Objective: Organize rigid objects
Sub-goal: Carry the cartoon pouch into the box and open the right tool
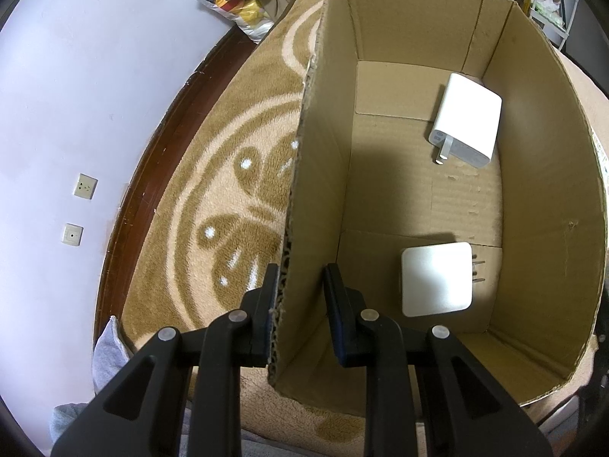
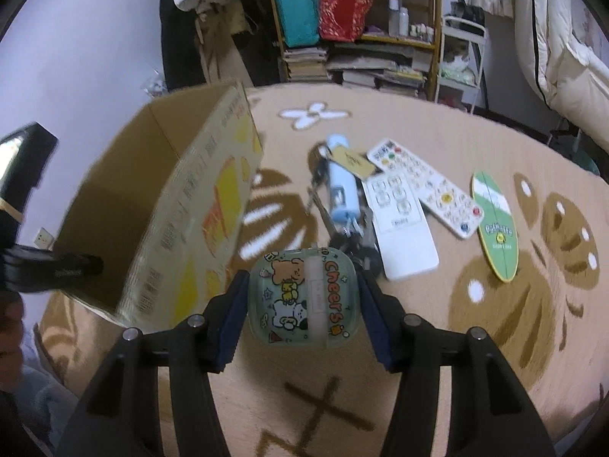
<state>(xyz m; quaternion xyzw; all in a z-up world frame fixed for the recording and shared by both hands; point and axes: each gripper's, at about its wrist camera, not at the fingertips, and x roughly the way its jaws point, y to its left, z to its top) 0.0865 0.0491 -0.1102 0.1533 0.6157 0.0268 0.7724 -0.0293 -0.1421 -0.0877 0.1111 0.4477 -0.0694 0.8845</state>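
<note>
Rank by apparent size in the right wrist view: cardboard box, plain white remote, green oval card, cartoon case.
1. cardboard box
2. cartoon case, though it is held nearest the camera, which inflates it
3. plain white remote
4. green oval card, close to the remote

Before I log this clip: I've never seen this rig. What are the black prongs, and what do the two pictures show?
The prongs are two-finger grippers a person holds, each carrying its own camera. The left view looks along the left gripper, whose jaws straddle the wall of a cardboard box; they look parted rather than clamped. Two white chargers lie inside. The right view shows the right gripper shut on a green cartoon case. On the blanket beyond lie two remotes, a blue tube and a green oval card.
</note>
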